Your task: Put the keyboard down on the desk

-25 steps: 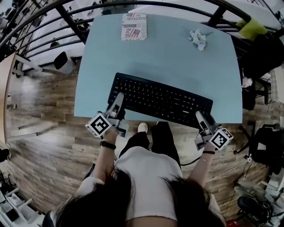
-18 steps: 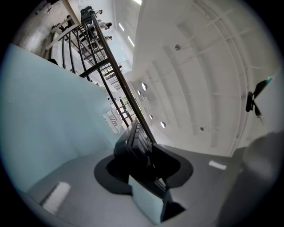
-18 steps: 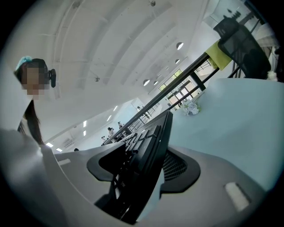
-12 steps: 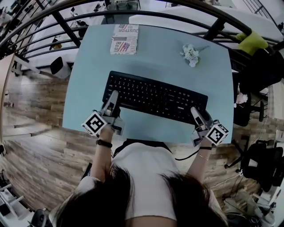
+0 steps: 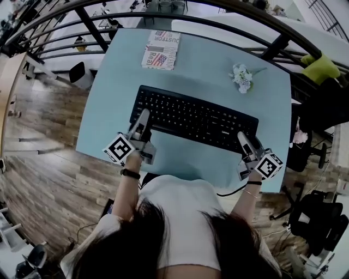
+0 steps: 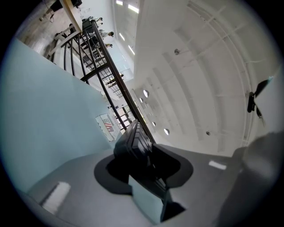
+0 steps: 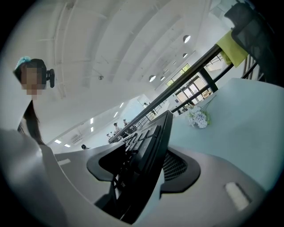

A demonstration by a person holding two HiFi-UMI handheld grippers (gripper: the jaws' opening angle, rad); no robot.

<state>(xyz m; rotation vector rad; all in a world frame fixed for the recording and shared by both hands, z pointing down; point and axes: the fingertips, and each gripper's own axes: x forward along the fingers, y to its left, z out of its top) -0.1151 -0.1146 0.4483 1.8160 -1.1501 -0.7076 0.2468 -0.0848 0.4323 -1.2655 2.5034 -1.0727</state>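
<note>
A black keyboard (image 5: pixel 193 117) lies lengthwise across the light blue desk (image 5: pixel 212 60), a little in from its near edge. My left gripper (image 5: pixel 143 124) is shut on the keyboard's left end, and my right gripper (image 5: pixel 244 143) is shut on its right end. In the left gripper view the keyboard (image 6: pixel 134 141) runs edge-on between the jaws of the left gripper (image 6: pixel 143 165). The right gripper view shows the keyboard (image 7: pixel 153 137) clamped in the right gripper (image 7: pixel 141 166), with the desk (image 7: pixel 239 128) beside it. Whether the keyboard rests on the desk or hangs just above it, I cannot tell.
A printed box (image 5: pixel 161 49) lies at the desk's far left edge. A small bunch of pale flowers (image 5: pixel 241 77) lies at the far right. A black railing (image 5: pixel 180 13) curves behind the desk. A person's legs and body are at the near edge, over a wooden floor (image 5: pixel 49 141).
The keyboard has moved away from the desk's near edge and farther over the desk, with both grippers still shut on its ends. The head view has shifted with it.
</note>
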